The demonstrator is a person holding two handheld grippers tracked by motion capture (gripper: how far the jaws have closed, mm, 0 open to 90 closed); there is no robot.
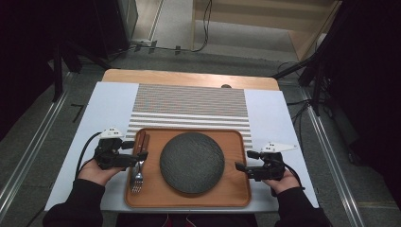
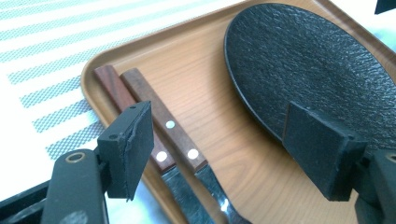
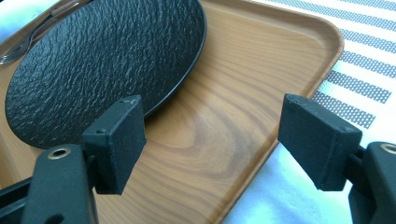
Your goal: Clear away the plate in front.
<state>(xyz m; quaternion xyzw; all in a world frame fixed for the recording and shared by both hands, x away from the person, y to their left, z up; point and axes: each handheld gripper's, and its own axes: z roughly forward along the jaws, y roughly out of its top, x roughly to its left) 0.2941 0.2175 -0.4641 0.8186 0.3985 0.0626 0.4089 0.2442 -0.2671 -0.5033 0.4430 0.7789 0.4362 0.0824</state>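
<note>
A brown wooden tray (image 1: pixel 236 189) holds a dark round textured plate (image 1: pixel 192 162) in its middle. A wooden-handled fork (image 1: pixel 137 177) and knife (image 1: pixel 141 141) lie side by side along the tray's left edge. My left gripper (image 1: pixel 137 151) stands open over those handles. In the left gripper view the knife handle (image 2: pixel 114 88) and fork handle (image 2: pixel 159 116) run between its jaws (image 2: pixel 224 154), with the plate (image 2: pixel 317 60) to the right. My right gripper (image 1: pixel 246 161) stands open at the tray's right rim. In the right gripper view its jaws (image 3: pixel 217 140) straddle the tray (image 3: pixel 261 70) beside the plate (image 3: pixel 102 60).
A striped placemat (image 1: pixel 189 106) lies beyond the tray on a white table cover (image 1: pixel 108 104). The wooden table edge (image 1: pixel 189 78) shows at the far side. Cables and dark stands surround the table on the floor.
</note>
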